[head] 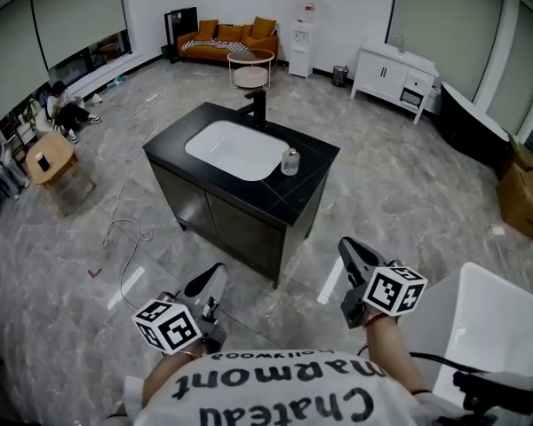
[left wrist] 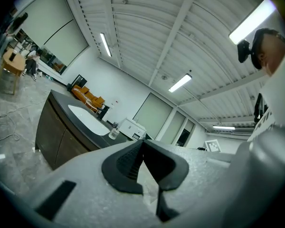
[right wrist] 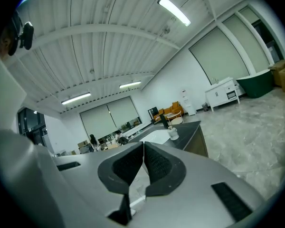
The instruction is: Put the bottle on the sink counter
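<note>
Black sink counter (head: 306, 187) carries the clear bottle (head: 290, 161) just right of the white basin (head: 235, 149), standing upright, cap up, its label unreadable. Left gripper (head: 215, 276) and right gripper (head: 348, 246) are closed, empty. The shirt (head: 275, 389) reads "Chateau marmont".

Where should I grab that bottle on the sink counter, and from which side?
Take the bottle round its body, below the neck, jaws level. It stands upright on the counter near the right edge, with the basin on its left, so coming from the front right looks clearest.
</note>
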